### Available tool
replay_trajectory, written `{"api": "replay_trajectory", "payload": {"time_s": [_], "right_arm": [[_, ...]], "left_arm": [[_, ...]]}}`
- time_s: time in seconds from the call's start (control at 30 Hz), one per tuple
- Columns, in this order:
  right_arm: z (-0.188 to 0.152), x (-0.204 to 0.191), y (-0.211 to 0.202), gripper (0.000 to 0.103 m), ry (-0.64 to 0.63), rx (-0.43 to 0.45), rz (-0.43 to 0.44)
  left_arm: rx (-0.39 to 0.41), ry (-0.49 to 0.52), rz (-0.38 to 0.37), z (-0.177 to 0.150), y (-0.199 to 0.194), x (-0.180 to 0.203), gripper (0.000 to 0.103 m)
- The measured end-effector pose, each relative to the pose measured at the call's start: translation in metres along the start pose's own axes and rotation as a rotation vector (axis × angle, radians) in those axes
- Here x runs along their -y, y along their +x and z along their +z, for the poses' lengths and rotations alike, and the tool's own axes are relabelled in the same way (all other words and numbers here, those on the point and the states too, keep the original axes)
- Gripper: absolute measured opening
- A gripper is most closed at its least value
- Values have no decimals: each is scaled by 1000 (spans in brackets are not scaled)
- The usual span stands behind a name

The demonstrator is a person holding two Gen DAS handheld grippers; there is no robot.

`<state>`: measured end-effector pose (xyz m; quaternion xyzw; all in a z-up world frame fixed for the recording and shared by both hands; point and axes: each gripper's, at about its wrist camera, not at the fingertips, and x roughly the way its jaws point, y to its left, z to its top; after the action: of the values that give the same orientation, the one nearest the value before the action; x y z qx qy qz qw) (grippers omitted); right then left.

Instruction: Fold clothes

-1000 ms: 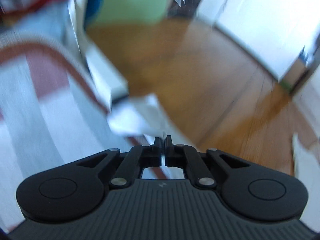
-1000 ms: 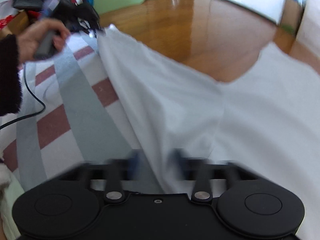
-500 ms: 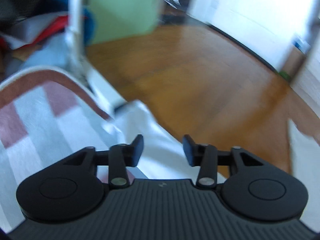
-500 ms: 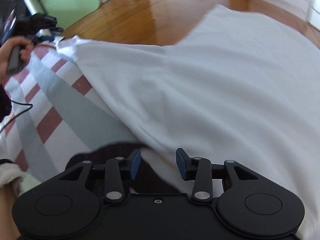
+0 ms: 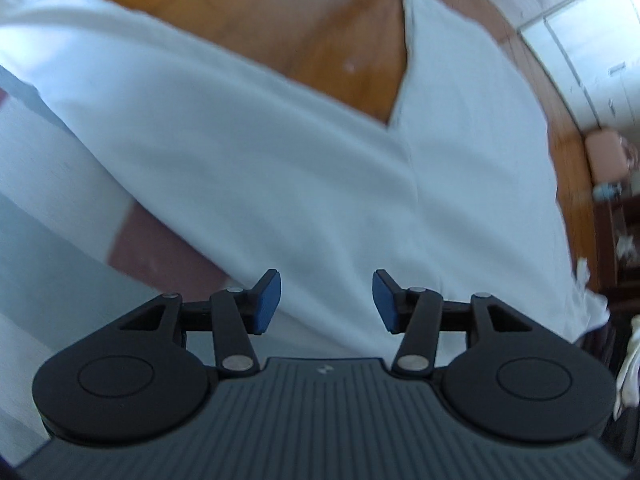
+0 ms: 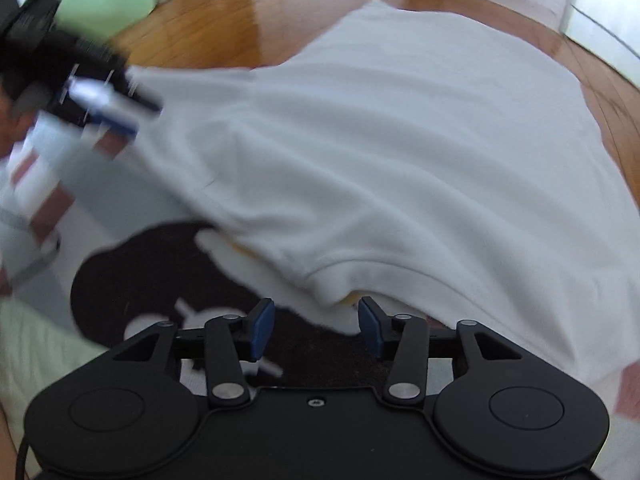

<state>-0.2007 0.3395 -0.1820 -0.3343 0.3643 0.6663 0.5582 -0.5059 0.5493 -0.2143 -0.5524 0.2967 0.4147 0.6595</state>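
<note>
the left gripper [image 5: 326, 300] is standing with its jaws partly apart; they have just been opening, and nothing is lying between the blue pads [image 5: 266, 300]. the pads are hovering over the white shirt [image 5: 280, 160] and are not pressing on it. in the right wrist view the left gripper [image 6: 108, 112] is appearing blurred at the upper left, near the far edge of the shirt; whether it is touching the cloth there cannot be told.

the right gripper [image 6: 316, 328] is likewise standing partly apart, its jaws having just been opening. the ribbed hem [image 6: 400, 276] of the shirt [image 6: 400, 140] is lying just ahead of its pads [image 6: 262, 330], and no cloth is being pinched.

the shirt is lying spread over a striped cover [image 5: 48, 208] with grey, white and red bands, its far part hanging over the edge toward the wood floor [image 6: 248, 16]. one sleeve [image 5: 452, 80] is pointing away in the left wrist view. a dark printed patch [image 6: 152, 276] on the cover is showing beside the hem, partly covered by the shirt. a yellow layer [image 6: 244, 250] is peeking out under the hem; what it belongs to cannot be told.

no containers are showing.
</note>
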Motion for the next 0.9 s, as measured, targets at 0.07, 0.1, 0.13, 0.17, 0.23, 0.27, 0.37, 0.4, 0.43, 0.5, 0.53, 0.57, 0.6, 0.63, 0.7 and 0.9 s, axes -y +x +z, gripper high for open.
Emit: {"api": "replay_trajectory", "payload": {"time_s": [0.07, 0.1, 0.13, 0.17, 0.23, 0.27, 0.37, 0.4, 0.43, 0.5, 0.53, 0.57, 0.6, 0.63, 0.7, 0.9], "right_arm": [[-2, 14, 8, 63, 112, 56, 55], [-2, 20, 11, 59, 157, 81, 78], [3, 20, 11, 27, 155, 94, 85], [7, 18, 9, 14, 126, 108, 78], [17, 13, -5, 14, 63, 187, 67], [22, 11, -13, 14, 39, 233, 67], [44, 29, -22, 14, 112, 251, 118], [51, 36, -23, 14, 144, 249, 133], [57, 42, -20, 14, 175, 232, 143], [67, 55, -14, 14, 236, 199, 164], [69, 59, -12, 15, 263, 183, 176], [71, 62, -10, 15, 289, 170, 188], [71, 65, -9, 15, 311, 164, 198], [72, 69, -8, 15, 333, 161, 210], [72, 76, -5, 16, 378, 153, 235], [64, 78, -2, 22, 433, 120, 357]], "left_arm": [[-3, 26, 14, 1, 6, 5, 52], [7, 35, 23, 2, 8, 7, 54], [24, 39, 32, 1, 8, 10, 56], [44, 50, 37, -3, 6, 13, 57], [97, 91, 53, -3, 1, 18, 57], [124, 121, 55, -4, -2, 21, 57], [194, 286, 23, -10, -20, 42, 59], [215, 368, 37, -14, -25, 52, 62], [236, 451, 56, -19, -28, 64, 72], [251, 572, 36, -25, -31, 81, 79], [242, 611, 0, -29, -31, 87, 79], [229, 635, -47, -33, -33, 92, 79], [210, 649, -98, -36, -32, 95, 79], [182, 664, -143, -39, -27, 99, 82], [132, 719, -176, -46, -12, 108, 86], [66, 782, -29, -49, 22, 105, 6]]}}
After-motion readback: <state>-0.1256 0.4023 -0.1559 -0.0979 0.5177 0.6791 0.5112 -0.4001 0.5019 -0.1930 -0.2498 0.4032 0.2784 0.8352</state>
